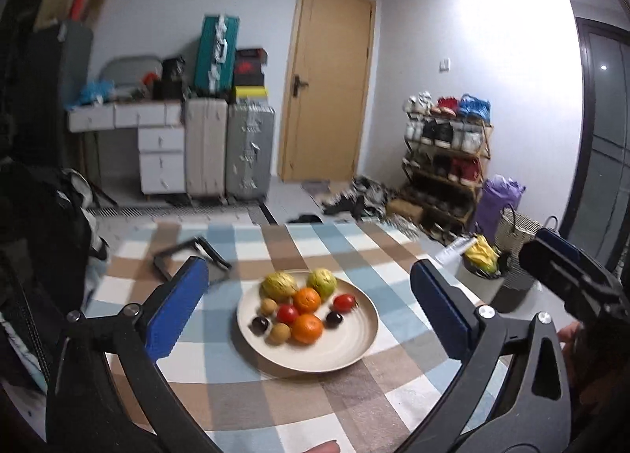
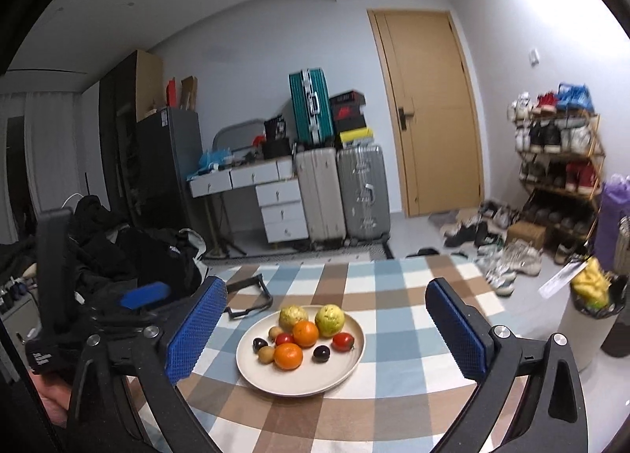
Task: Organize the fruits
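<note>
1. While both tools hang above the checked tablecloth (image 2: 393,295), the left gripper (image 1: 311,311) has its blue-padded fingers (image 1: 177,307) spread wide apart, with nothing between them but air.
2. Ahead of those fingers and framed in the gap between them sits the beige plate (image 1: 338,354), apart from both pads.
3. On that plate the fruit lies bunched together: two yellow-green guavas (image 1: 277,285) at the far side, two oranges (image 1: 307,299) toward the middle and near edge, two red tomatoes (image 1: 344,302), two dark plums (image 1: 260,325) and two small brown fruits (image 1: 269,306) that may be kiwis or longans; the blur keeps me from telling which.
4. Off past the left gripper's left finger, a black frame-like object (image 1: 189,256) lies on the cloth beyond the plate.
5. Beside the left gripper's right finger, part of the other black tool shows at the edge of the left wrist view.
6. Likewise the right gripper (image 2: 327,335) holds its fingers (image 2: 193,331) wide open and empty, the plate (image 2: 334,374) lying ahead in the gap, touched by neither pad.
7. Beyond the right gripper's right finger, off the table, stands a white bin (image 2: 579,335) with yellow rubbish in a black liner.
</note>
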`<action>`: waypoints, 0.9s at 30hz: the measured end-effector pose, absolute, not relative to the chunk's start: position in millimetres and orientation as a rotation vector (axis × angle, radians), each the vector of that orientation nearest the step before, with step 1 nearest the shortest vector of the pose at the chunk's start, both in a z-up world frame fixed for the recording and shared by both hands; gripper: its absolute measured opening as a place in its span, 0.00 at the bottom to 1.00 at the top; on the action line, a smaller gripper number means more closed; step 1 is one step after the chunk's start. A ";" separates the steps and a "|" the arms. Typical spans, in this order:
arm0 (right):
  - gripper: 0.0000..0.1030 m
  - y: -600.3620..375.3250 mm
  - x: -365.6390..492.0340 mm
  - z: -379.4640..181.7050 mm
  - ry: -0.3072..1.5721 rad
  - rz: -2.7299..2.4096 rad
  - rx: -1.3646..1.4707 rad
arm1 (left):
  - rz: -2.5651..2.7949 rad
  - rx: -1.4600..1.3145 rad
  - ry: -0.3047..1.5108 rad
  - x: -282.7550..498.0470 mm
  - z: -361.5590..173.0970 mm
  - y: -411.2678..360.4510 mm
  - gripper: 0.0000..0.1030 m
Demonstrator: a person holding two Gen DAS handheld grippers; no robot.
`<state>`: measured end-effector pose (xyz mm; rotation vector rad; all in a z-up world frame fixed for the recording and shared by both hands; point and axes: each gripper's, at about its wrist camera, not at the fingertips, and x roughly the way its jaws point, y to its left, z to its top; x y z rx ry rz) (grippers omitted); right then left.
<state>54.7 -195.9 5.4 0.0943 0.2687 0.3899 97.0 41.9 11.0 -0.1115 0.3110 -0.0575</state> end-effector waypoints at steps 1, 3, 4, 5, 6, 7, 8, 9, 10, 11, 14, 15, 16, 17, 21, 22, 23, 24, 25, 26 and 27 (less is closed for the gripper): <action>1.00 -195.8 49.6 5.7 0.258 0.387 0.090 | -0.045 -0.108 0.302 91.3 12.6 42.2 1.00; 1.00 -194.3 39.1 5.2 0.230 0.384 0.078 | -0.025 -0.105 0.291 77.5 15.0 42.8 1.00; 1.00 -192.5 32.7 4.2 0.217 0.377 0.064 | -0.019 -0.105 0.289 72.1 15.0 42.9 1.00; 1.00 -191.0 28.1 3.6 0.210 0.372 0.054 | -0.008 -0.105 0.284 65.4 15.2 42.3 1.00; 1.00 -188.9 22.4 2.2 0.196 0.367 0.037 | 0.002 -0.104 0.277 59.9 14.7 42.9 1.00; 1.00 -187.8 18.3 1.3 0.185 0.365 0.027 | 0.009 -0.102 0.271 55.1 14.1 43.6 1.00; 1.00 -186.8 13.2 -0.6 0.170 0.363 0.019 | 0.020 -0.097 0.260 47.6 13.3 44.0 1.00; 1.00 -186.1 10.1 -2.1 0.161 0.362 0.014 | 0.029 -0.094 0.255 43.1 12.7 44.3 1.00; 1.00 -185.5 6.2 -4.1 0.148 0.356 0.007 | 0.033 -0.091 0.250 40.7 12.2 43.8 1.00; 1.00 -185.2 3.4 -5.9 0.140 0.349 0.001 | 0.039 -0.091 0.242 35.5 10.4 44.1 1.00; 1.00 -184.6 -2.0 -12.7 0.128 0.345 -0.007 | 0.059 -0.081 0.231 29.0 2.0 43.5 1.00; 1.00 -184.8 -3.7 -16.0 0.120 0.344 -0.010 | 0.064 -0.078 0.230 26.3 -1.4 43.4 1.00; 1.00 -184.8 -4.7 -19.0 0.113 0.341 -0.014 | 0.067 -0.073 0.228 23.3 -6.1 43.2 1.00; 1.00 -184.8 -4.1 -22.0 0.111 0.336 -0.018 | 0.070 -0.070 0.227 23.5 -9.5 42.6 1.00; 1.00 -182.6 -4.2 -36.4 0.110 0.323 -0.048 | 0.084 -0.055 0.227 26.5 -28.0 43.8 1.00; 1.00 -182.0 -3.3 -40.2 0.111 0.319 -0.056 | 0.084 -0.057 0.230 28.4 -32.8 44.0 1.00; 1.00 -181.9 -2.5 -44.1 0.115 0.317 -0.060 | 0.084 -0.057 0.237 30.2 -39.8 43.7 1.00; 1.00 -181.7 -1.2 -48.3 0.120 0.317 -0.062 | 0.089 -0.056 0.242 33.1 -43.6 43.9 1.00; 1.00 -181.3 0.2 -52.1 0.124 0.316 -0.061 | 0.094 -0.055 0.248 35.2 -48.4 44.3 1.00; 1.00 -181.8 1.7 -55.8 0.128 0.317 -0.061 | 0.094 -0.054 0.253 38.7 -53.3 44.8 1.00; 1.00 -181.3 3.0 -60.3 0.132 0.316 -0.062 | 0.095 -0.053 0.254 41.3 -57.3 45.4 1.00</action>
